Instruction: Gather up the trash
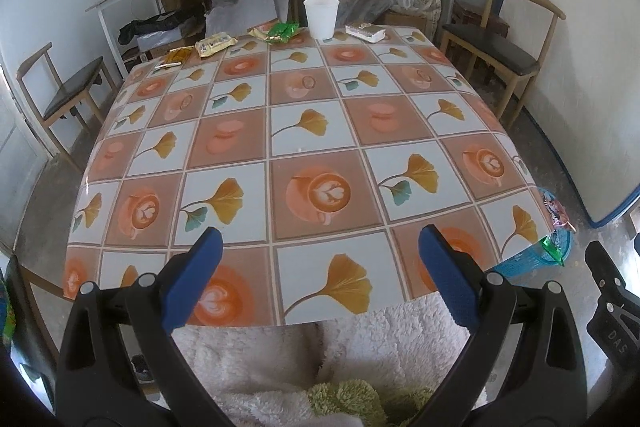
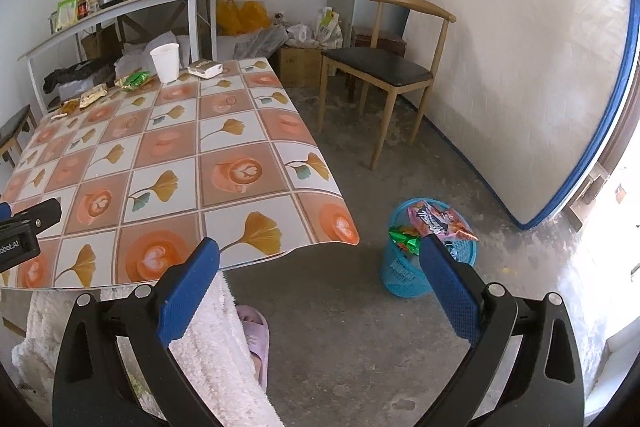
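Between pickups. Left gripper and right gripper both spread wide, empty, hovering at the near edge of the table. Remaining trash along the far edge: paper cup, green wrapper, yellow packets. Next: long reach across. Blue bin on floor off the near right corner, wrappers inside, clear only in right view.

Bright daylight from the right; blown-out doorway; strong fisheye edges
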`<control>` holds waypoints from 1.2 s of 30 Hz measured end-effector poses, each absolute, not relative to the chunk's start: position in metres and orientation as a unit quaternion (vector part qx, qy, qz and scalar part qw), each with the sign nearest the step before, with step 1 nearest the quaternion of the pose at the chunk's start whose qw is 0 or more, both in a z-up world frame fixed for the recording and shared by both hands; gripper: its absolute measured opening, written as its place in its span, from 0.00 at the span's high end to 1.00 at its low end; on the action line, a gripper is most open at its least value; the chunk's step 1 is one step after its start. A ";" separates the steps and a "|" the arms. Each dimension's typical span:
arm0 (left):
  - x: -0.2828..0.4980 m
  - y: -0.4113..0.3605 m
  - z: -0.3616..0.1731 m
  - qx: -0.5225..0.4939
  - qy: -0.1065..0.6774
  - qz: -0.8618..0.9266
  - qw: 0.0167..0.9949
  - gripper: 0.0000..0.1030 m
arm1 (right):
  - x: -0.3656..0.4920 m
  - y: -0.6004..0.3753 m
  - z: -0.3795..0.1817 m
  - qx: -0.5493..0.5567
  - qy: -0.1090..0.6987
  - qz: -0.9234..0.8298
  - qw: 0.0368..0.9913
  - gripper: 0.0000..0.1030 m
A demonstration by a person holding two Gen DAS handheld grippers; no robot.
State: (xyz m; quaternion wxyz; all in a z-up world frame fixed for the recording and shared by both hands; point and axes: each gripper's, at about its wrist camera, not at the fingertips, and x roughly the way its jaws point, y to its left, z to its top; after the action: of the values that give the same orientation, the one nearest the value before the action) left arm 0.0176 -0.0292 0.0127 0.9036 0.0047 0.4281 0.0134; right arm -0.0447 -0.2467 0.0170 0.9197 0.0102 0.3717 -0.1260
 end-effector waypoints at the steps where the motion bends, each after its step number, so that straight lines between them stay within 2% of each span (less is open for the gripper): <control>1: 0.017 -0.029 0.013 0.007 0.427 0.015 0.904 0.08 | -0.045 -0.247 0.017 0.010 0.372 -0.126 0.920 0.06; 36: 0.018 -0.046 0.018 0.014 0.428 -0.011 0.903 0.08 | -0.050 -0.260 0.026 0.009 0.365 -0.142 0.920 0.06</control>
State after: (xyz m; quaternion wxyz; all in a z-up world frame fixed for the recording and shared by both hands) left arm 0.0181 -0.0456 0.0181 0.9034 0.0136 0.4284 -0.0111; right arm -0.0501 -0.2596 0.0256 0.9200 0.0087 0.3654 -0.1416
